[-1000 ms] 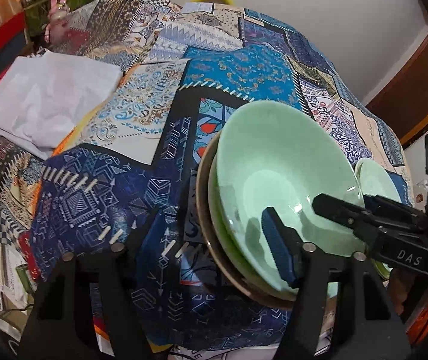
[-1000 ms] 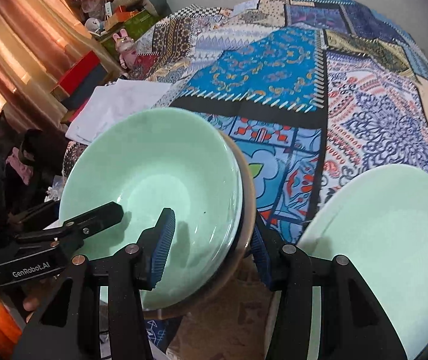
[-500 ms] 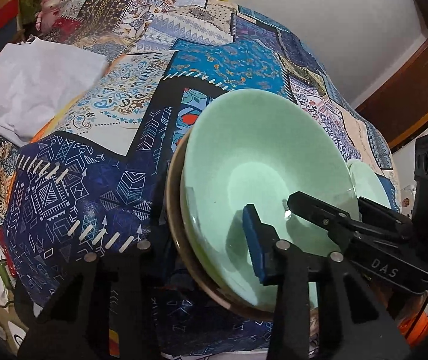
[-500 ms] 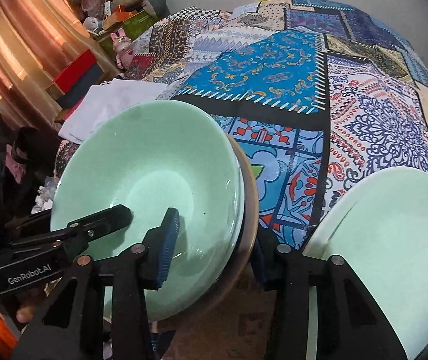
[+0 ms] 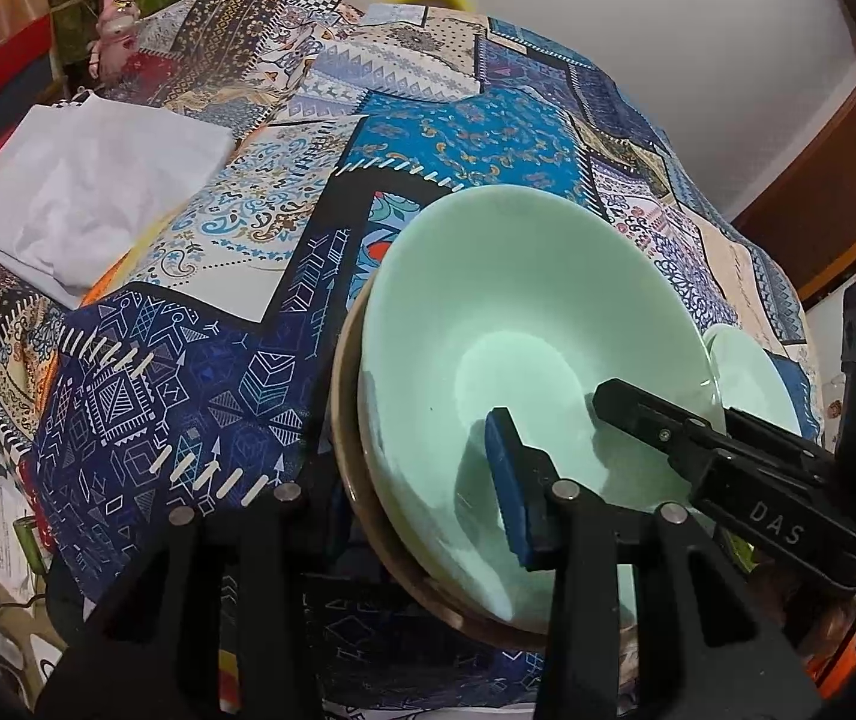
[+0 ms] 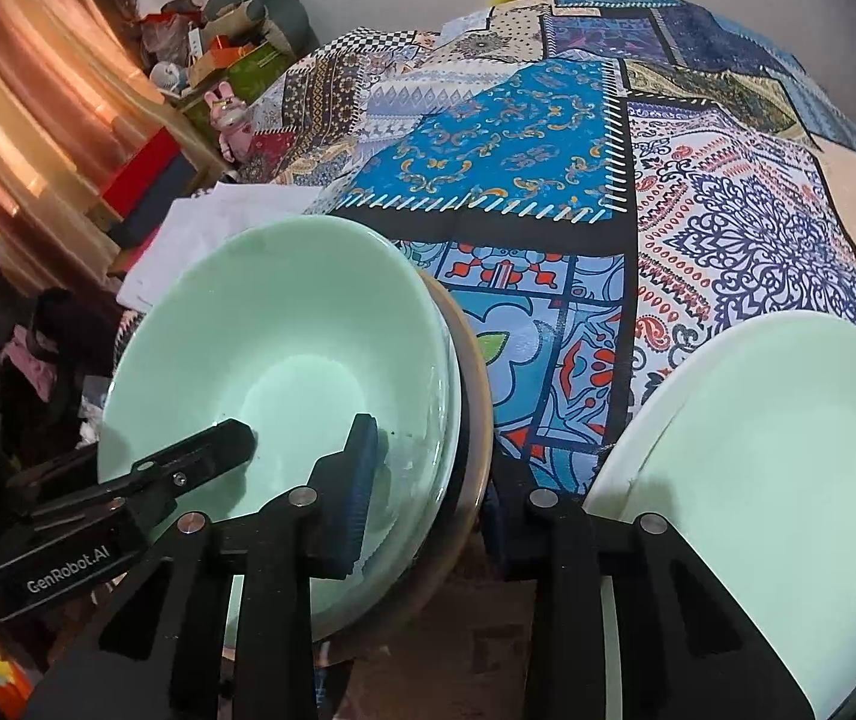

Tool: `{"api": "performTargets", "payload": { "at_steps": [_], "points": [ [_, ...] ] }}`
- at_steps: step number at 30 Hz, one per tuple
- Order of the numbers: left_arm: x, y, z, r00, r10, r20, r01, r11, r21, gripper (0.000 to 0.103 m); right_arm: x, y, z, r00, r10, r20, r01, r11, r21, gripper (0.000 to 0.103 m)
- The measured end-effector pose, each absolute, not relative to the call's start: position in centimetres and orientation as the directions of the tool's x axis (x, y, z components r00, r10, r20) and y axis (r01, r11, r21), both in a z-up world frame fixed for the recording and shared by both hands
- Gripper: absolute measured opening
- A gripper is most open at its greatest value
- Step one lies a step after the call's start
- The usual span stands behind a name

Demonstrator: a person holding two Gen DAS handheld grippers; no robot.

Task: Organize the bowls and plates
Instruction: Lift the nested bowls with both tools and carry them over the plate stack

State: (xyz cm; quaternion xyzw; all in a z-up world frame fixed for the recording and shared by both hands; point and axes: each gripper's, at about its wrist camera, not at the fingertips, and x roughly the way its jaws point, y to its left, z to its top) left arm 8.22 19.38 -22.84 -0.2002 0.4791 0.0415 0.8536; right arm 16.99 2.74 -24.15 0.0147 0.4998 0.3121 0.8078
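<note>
A stack of nested pale green bowls (image 5: 523, 312) in a brown outer bowl (image 5: 347, 438) is held tilted above the patchwork quilt. My left gripper (image 5: 410, 480) is shut on the stack's left rim, one pad inside, the other under the brown bowl. My right gripper (image 6: 428, 480) is shut on the stack's right rim (image 6: 457, 396), one pad inside the green bowl (image 6: 284, 354). A stack of pale green plates (image 6: 775, 480) lies on the quilt at the right; it also shows in the left wrist view (image 5: 751, 378).
The patchwork quilt (image 5: 475, 138) covers the bed. A white folded cloth (image 5: 86, 180) lies at the left. Boxes and a pink toy rabbit (image 6: 227, 114) crowd the far left corner. A wall and a wooden door frame (image 5: 835, 168) are behind.
The bowl stack, held by both grippers, has shifted slightly and tilted a little more; both grippers have stayed clamped on its rim.
</note>
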Motion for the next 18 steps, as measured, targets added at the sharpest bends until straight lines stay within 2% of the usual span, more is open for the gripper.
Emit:
{"api": "performTargets", "payload": {
  "at_steps": [18],
  "points": [
    [8.1, 18.0, -19.2, 0.587, -0.097, -0.804, -0.243, 0.926, -0.289, 0.041, 16.5, 1.1, -20.7, 0.373, 0.559, -0.741, -0.487, 0.797, 0.357, 0.028]
  ]
}}
